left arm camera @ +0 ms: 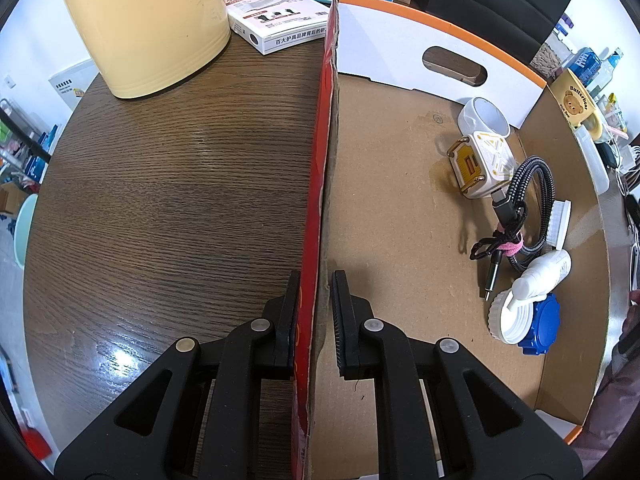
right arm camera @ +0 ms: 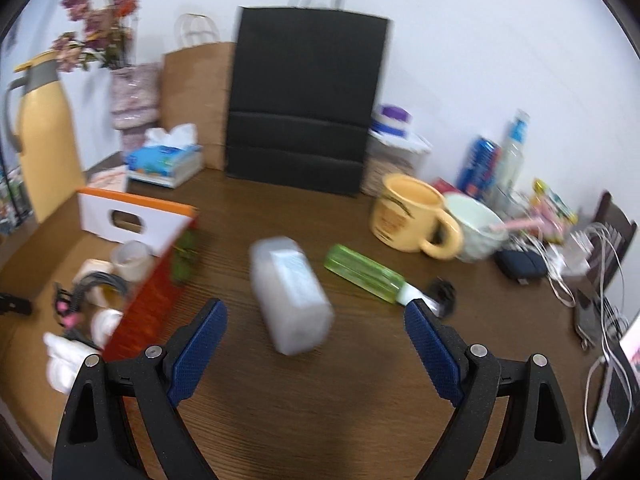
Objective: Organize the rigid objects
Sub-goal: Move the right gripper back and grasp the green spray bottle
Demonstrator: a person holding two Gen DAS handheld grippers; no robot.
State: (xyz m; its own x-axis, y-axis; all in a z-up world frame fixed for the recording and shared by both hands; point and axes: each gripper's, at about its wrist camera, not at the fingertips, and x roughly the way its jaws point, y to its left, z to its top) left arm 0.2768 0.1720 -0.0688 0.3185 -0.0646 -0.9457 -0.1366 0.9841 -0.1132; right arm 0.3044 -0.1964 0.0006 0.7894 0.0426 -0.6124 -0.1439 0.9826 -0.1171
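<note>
Frosted plastic box (right arm camera: 290, 294) lying on wooden table (right arm camera: 304, 412), just ahead of right gripper (right arm camera: 316, 344), between its spread, empty blue pads (right arm camera: 200, 354). Looking light, stiff, smooth, likely slippery; best taking across long flat sides, mid-length. Green bottle (right arm camera: 362, 272) lying right of it. Left gripper (left arm camera: 314, 312) clenching red wall of cardboard tray (left arm camera: 320, 184), steadying it at left.

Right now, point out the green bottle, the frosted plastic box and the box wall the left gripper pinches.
green bottle (right arm camera: 362, 273), right wrist view, middle of its body.
frosted plastic box (right arm camera: 290, 294), right wrist view, upper face.
box wall (left arm camera: 322, 184), left wrist view, red outer face.
</note>
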